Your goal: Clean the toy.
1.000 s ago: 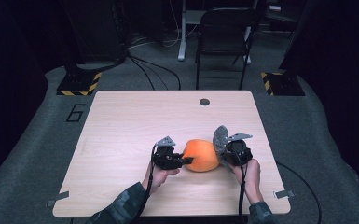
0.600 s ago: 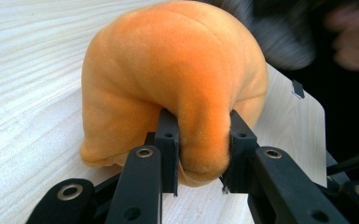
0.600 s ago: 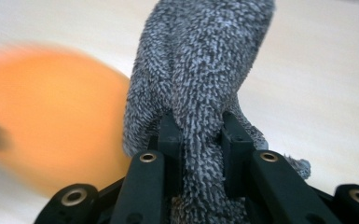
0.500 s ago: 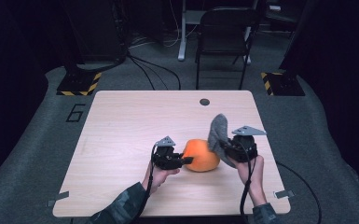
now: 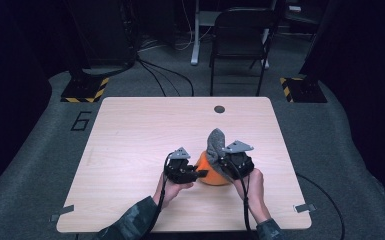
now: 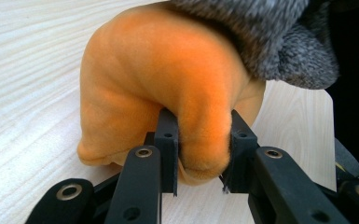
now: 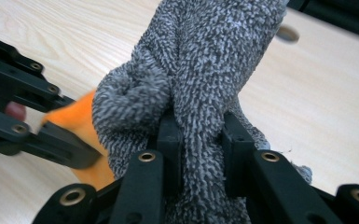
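My left gripper sits low on the table, its jaws pinched tight on a fold at the edge of the orange cloth. The fold bulges out between my pads, so I judge the hold fair but shallow; it is only a small tuck of soft fabric.

The orange cloth lies bunched in a lump between my two hands, at the near middle of the table, with the grey cloth draped over its right side and touching it.

My right gripper is clamped on a thick ridge of the grey cloth, which stands up above the jaws in a peak. In the right gripper view the terry pile fills the gap fully.

Risks as I see them: the two cloths cling where they overlap, so pulling the grey one off may drag the orange lump along and tear the small fold out of my left jaws. If I pull sideways rather than up, the whole bundle may slide across the table. The grey end hanging free could also snag on my left gripper.
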Demonstrator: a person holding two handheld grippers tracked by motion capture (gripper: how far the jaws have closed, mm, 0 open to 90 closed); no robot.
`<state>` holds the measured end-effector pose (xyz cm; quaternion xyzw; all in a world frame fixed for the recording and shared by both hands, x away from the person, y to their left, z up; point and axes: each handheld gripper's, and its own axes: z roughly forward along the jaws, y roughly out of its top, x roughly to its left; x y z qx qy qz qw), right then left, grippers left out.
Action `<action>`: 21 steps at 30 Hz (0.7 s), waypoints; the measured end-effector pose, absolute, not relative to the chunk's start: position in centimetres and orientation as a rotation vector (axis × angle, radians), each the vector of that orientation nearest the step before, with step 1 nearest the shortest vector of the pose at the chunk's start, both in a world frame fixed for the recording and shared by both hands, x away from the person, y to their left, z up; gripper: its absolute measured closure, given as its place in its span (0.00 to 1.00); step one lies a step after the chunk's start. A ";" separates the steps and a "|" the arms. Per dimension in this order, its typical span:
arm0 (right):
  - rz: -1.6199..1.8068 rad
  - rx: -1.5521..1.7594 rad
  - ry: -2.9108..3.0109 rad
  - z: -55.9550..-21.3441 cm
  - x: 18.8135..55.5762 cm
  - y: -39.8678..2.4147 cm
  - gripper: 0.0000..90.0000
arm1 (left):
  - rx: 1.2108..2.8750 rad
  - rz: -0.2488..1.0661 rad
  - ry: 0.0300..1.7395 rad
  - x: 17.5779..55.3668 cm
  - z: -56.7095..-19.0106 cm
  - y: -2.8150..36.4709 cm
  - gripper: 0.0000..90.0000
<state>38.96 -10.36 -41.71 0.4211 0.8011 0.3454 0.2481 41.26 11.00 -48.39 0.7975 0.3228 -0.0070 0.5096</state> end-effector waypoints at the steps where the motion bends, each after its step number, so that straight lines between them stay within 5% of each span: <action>1: 0.948 1.170 2.187 -41.9 39.1 -10.9 0.82 | 1.926 -0.010 0.768 41.3 -48.4 10.9 0.80; 17: 0.686 1.528 2.217 -49.2 43.1 -17.4 0.81 | 1.893 -0.051 0.800 41.5 -48.5 11.2 0.80; 21: 0.749 1.521 2.169 -47.4 42.9 -17.7 0.81 | 1.891 -0.046 0.791 41.5 -48.6 11.2 0.80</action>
